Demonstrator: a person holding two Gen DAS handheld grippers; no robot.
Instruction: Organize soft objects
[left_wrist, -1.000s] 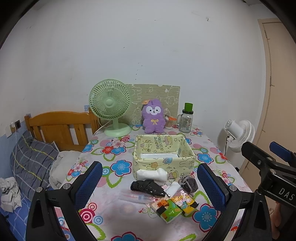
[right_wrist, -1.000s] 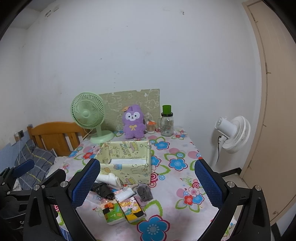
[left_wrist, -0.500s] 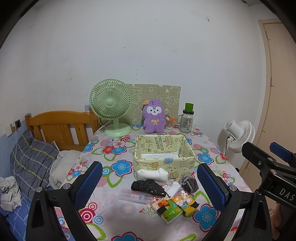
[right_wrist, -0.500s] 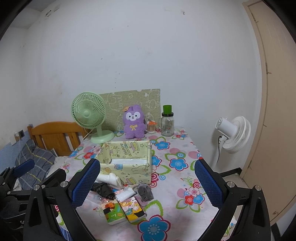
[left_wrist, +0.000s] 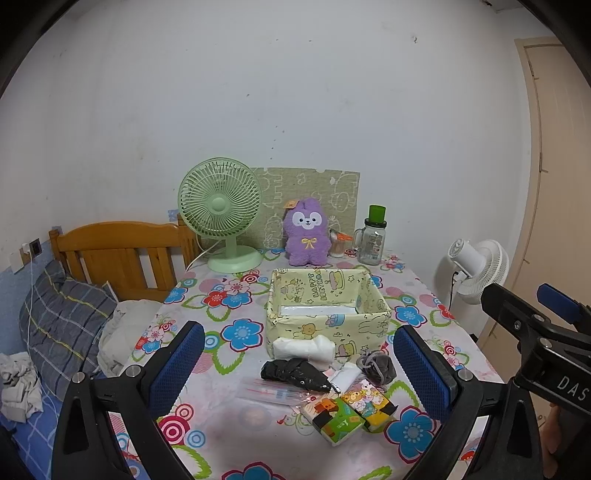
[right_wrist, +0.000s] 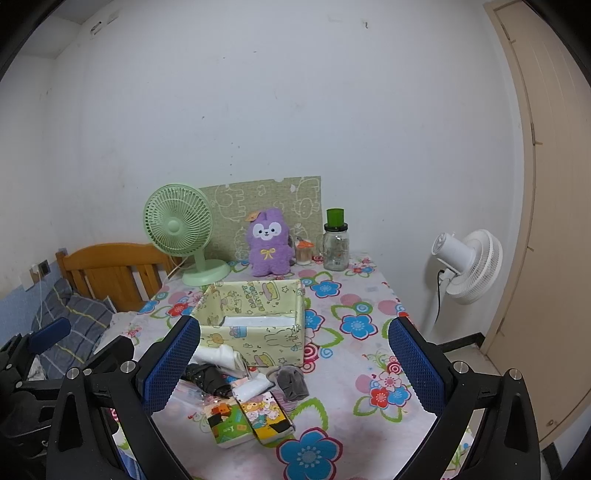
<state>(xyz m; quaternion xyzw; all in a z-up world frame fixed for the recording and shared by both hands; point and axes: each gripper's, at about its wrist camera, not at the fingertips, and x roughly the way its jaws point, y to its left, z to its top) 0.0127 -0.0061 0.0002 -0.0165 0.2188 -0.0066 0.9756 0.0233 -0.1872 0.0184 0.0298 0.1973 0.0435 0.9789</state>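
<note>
Blue-padded, our left gripper (left_wrist: 299, 365) and right gripper (right_wrist: 293, 363) both hang spread wide above the near table edge, gripping nothing. Soft items lie just before the yellow box (left_wrist: 327, 321): white roll (left_wrist: 303, 348), black bundle (left_wrist: 291, 373), grey bundle (left_wrist: 378, 367), two tissue packs (left_wrist: 349, 410).

Soft items (left_wrist: 295, 369) crowd the box (left_wrist: 328, 325) front; bare tablecloth (right_wrist: 362, 354) lies open to its right

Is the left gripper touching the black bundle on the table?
Apart. The left wrist view shows the left gripper open above the table, both fingers wide of the black bundle, nothing between them.
</note>
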